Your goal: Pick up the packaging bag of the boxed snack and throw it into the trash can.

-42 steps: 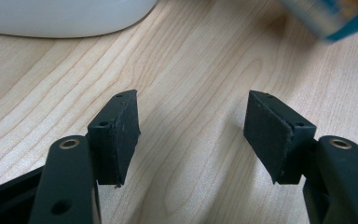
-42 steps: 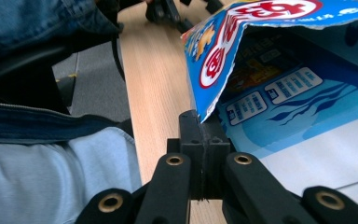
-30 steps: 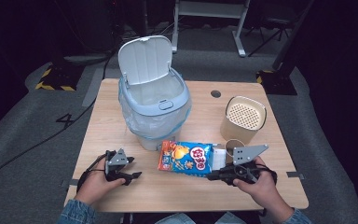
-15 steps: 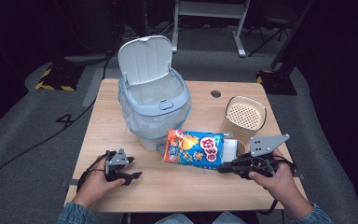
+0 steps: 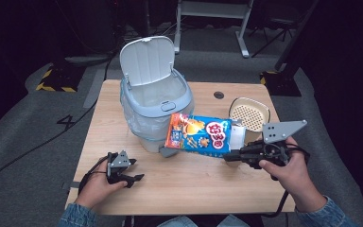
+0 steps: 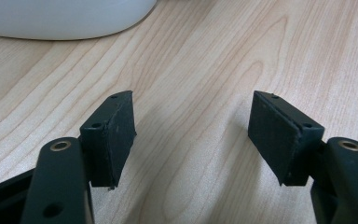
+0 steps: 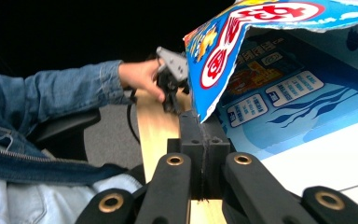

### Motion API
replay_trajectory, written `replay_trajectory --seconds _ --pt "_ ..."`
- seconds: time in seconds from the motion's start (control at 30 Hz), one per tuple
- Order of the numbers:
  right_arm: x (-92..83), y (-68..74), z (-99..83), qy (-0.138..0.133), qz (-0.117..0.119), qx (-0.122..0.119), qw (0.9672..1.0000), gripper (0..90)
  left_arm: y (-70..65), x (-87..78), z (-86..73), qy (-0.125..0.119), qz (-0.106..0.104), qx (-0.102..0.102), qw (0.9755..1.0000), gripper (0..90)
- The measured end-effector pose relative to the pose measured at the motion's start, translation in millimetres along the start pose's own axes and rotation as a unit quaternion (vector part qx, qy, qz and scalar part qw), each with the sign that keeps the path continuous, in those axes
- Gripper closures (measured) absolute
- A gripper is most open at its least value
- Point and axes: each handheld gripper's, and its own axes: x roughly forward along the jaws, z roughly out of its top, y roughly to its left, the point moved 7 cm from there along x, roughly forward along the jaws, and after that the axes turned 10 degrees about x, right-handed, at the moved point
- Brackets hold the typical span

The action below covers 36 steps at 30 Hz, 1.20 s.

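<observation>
Your right gripper [image 5: 231, 156] is clamped on the snack packet [image 5: 199, 135], lifted beside the bin [image 5: 157, 101]; left gripper [image 5: 134, 177] idles spread; next, clear the rim

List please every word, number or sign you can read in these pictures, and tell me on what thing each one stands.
"4": painted in black on the grey floor, left of the table.
Snack bag, held by the right gripper: large red characters on the front, too blurred to read.
Back of the bag: small printed panels, too small to read.
Bin and left gripper: no text visible.
</observation>
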Motion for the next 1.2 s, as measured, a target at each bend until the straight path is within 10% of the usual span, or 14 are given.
replay_trajectory --seconds 0.53,1.2 --pt "15.9 -21.9 73.1 -0.025 -0.021 0.001 0.9995 90.0 -0.1 0.2 0.1 0.0 0.0 0.0 1.0 31.9" --pt "71.7 -62.3 108.0 -0.009 -0.05 0.054 0.9972 90.0 0.0 0.1 0.1 0.0 0.0 0.0 1.0 31.9"
